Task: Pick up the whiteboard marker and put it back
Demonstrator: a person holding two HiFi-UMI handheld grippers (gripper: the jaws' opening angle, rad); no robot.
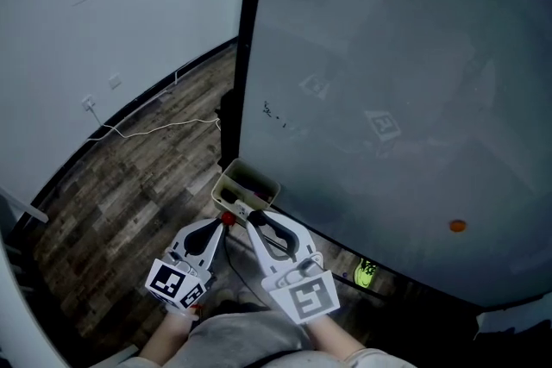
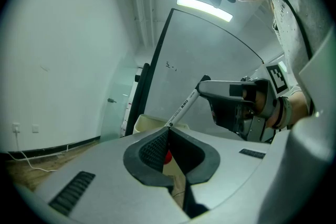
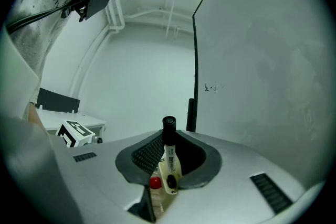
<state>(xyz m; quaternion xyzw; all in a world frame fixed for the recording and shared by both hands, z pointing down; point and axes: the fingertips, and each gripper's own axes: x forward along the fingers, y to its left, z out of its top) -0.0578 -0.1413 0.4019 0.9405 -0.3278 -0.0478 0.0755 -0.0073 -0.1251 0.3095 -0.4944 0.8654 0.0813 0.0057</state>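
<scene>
The right gripper (image 3: pixel 167 138) was clamped on the white, black-capped whiteboard marker (image 3: pixel 169 157); the left gripper (image 2: pixel 168 129) had its jaws together. The putting-back step seemed in hand. The next move called for lowering it into the beige plastic box (image 1: pixel 235 171).

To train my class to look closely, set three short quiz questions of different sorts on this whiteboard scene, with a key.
1. True or false: the right tongs are empty.
2. The cream rectangular bin sits: A on a desk; B by the grey whiteboard's lower edge; C in the right tongs.
3. The small round spot on the whiteboard is ___.
Key: 1 false, they grip the white black-ended whiteboard marker; 2 B; 3 orange.
</scene>
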